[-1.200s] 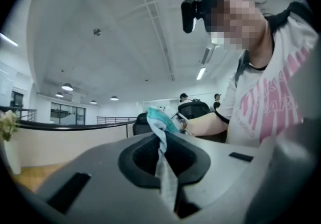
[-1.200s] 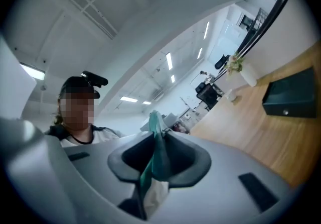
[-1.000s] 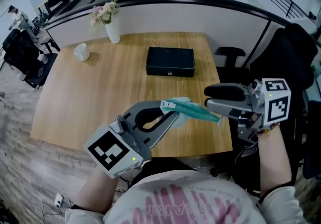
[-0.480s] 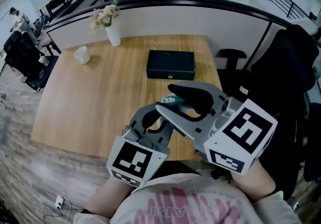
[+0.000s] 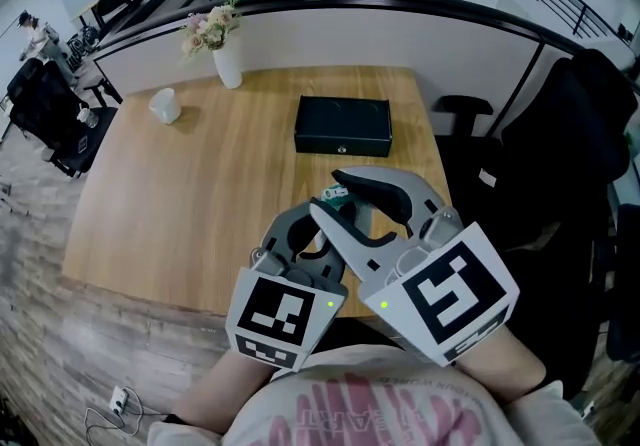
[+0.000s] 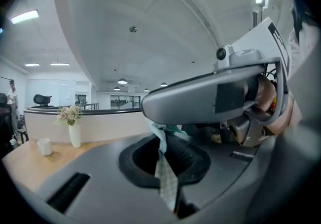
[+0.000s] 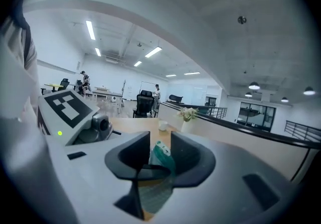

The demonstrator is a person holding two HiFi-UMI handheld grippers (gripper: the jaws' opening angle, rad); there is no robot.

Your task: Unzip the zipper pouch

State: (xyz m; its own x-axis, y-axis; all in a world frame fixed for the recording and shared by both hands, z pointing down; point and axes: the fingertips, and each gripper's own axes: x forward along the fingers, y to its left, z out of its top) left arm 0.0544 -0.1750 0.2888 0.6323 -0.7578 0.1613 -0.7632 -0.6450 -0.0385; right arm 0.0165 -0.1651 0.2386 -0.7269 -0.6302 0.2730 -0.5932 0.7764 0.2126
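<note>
Between the two grippers, just above the wooden counter (image 5: 200, 184), sits the zipper pouch (image 7: 162, 158): soft teal fabric with a pale mark too small to read. The left gripper (image 6: 165, 168) pinches a limp fold of it, jaws together. The right gripper (image 7: 160, 141) is closing its jaws with the pouch between them, the pads not yet pressing. Each cube bears black-and-white square markers. From the head view, the crossed grey plastic grippers hide most of the pouch.

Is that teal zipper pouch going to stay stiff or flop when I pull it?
Probably floppy: the zipper pouch hangs in a limp fold from the shut left gripper. Likely light too, since one pinched edge holds it up. The right gripper has its jaws closing around it, so it may twist.
</note>
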